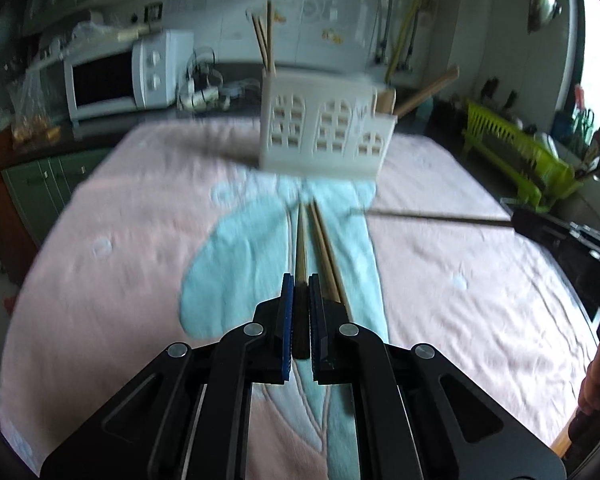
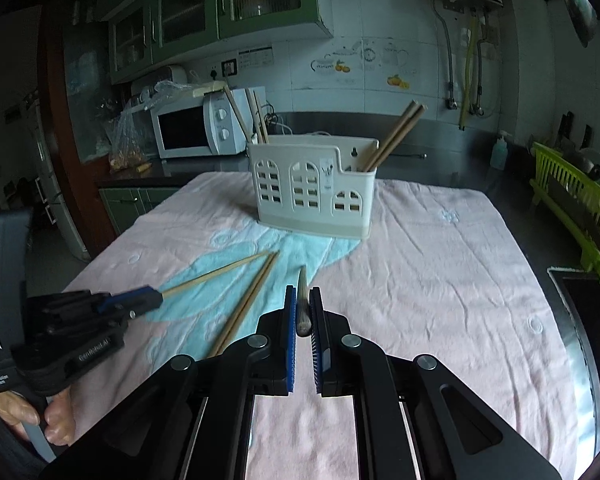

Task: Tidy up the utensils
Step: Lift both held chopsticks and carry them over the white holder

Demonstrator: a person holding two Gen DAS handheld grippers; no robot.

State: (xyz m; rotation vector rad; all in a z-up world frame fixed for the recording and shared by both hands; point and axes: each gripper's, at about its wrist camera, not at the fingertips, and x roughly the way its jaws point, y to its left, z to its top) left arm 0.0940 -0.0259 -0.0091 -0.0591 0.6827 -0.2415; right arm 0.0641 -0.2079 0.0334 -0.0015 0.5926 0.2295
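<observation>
A white utensil holder (image 2: 310,186) with arched cut-outs stands at the far middle of the pink and blue cloth, with chopsticks upright in its left and right ends; it also shows in the left wrist view (image 1: 324,132). My left gripper (image 1: 301,292) is shut on a chopstick (image 1: 301,240) that points toward the holder. Another chopstick (image 1: 327,248) lies on the cloth just right of it. My right gripper (image 2: 303,304) is shut on a chopstick (image 2: 302,284), held low over the cloth. The left gripper (image 2: 156,298) shows at the left in the right wrist view, with the loose chopstick (image 2: 246,304) between them.
A white microwave (image 2: 204,124) stands on the counter at the back left. A green dish rack (image 2: 572,204) stands at the right. The cloth (image 2: 440,280) covers the table, whose metal edge shows at the right.
</observation>
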